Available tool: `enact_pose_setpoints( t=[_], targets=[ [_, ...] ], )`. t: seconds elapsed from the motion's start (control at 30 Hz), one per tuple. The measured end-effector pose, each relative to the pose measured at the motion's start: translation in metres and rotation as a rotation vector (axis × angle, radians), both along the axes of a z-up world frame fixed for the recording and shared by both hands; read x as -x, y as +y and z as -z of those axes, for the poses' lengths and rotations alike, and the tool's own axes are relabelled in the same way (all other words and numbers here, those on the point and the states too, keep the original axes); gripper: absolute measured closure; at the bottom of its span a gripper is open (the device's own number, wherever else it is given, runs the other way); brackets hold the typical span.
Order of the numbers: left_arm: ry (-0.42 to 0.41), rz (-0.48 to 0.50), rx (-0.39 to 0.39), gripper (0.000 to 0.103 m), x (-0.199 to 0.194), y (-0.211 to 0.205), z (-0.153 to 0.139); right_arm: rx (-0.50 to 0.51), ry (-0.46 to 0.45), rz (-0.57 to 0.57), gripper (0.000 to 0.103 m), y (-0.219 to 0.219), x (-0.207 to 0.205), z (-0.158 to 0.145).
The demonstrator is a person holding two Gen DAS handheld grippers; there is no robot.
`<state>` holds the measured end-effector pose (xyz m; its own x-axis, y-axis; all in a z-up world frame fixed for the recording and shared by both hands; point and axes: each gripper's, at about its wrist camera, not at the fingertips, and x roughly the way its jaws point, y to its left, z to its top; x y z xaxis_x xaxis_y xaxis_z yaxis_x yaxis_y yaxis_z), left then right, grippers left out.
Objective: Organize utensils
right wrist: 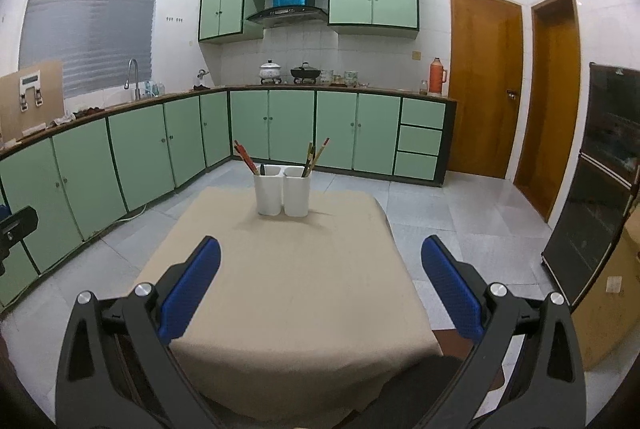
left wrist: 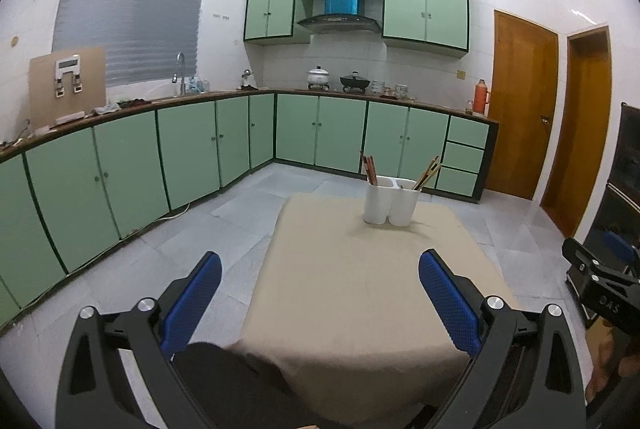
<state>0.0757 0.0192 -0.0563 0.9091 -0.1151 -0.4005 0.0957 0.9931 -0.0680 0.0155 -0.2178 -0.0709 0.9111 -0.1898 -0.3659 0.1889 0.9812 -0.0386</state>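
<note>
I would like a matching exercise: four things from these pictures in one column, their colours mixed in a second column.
Things:
1. utensil holder
2. tablecloth
3. thermos
4. pads of the right gripper

Colours:
a. blue
b. white
c. orange
d. beige

Pairs: 1-b, 2-d, 3-c, 4-a

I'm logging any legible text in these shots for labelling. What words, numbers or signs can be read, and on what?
"SAS" or similar: pale embossed characters on the black body of the right tool, blurred, reading unsure.
White sticker on the blue range hood cover: too small to read.
White panel on the cardboard sheet: unreadable.
Nothing else legible.
</note>
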Motion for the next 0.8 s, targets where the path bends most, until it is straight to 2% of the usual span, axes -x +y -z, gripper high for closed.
enact_pose_setpoints(
  t=[0.2, 0.4, 0.8],
  targets=[
    [-0.040, -0.045, -0.039, 0.006, 0.025, 0.001, -0.003, 0.022, -0.040, -0.011, 0.006, 0.008, 0.025, -0.009],
    [-0.080, -0.077, -0.014, 0.006, 0.050, 0.010, -0.009, 0.022, -0.072, -0.006, 0.006, 0.008, 0.040, -0.014],
    [-0.109, -0.104, -0.030, 0.006, 0.058, 0.010, -0.017, 0.010, -0.075, -0.021, 0.006, 0.008, 0.044, -0.010]
  ],
)
